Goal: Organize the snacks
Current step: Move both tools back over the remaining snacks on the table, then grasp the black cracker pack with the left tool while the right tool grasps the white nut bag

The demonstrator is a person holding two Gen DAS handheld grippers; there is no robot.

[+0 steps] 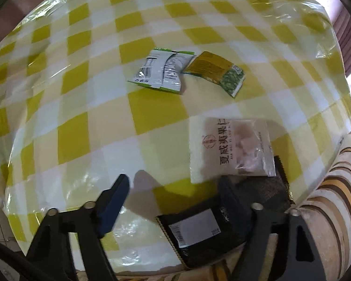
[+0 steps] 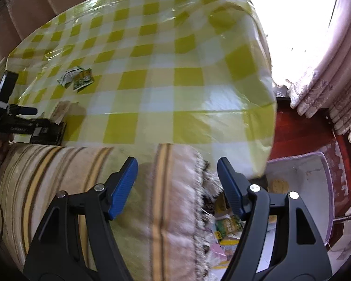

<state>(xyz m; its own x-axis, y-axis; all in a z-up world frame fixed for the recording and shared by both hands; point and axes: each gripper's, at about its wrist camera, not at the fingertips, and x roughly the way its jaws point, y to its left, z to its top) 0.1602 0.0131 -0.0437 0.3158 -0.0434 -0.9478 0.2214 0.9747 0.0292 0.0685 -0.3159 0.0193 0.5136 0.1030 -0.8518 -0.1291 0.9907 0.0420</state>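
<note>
Jaws on my left gripper (image 1: pixel 175 194) stand apart, nothing pinched; the right finger is over the black rectangular snack packet with a white label (image 1: pixel 194 231), contact unclear. That packet lies at the near right edge of the table under a yellow-and-white checked glossy cloth (image 1: pixel 82 117). A pale translucent nut packet with dark printed characters (image 1: pixel 229 147) lies just beyond it, its near edge overlapping the black one. Farther out, mid-table, a white-and-green crumpled sachet (image 1: pixel 158 71) sits touching a green-yellow foil sachet (image 1: pixel 216 72) on its right.

My right gripper (image 2: pixel 177 182) is also apart and empty, hanging over a striped beige fringed cushion (image 2: pixel 93 187) at the near side of the table. Below it on the right, off the table, a clear plastic bin (image 2: pixel 325 187) holds mixed snack wrappers (image 2: pixel 227 227). From this side the left gripper shows far left, by the black packet.
</note>
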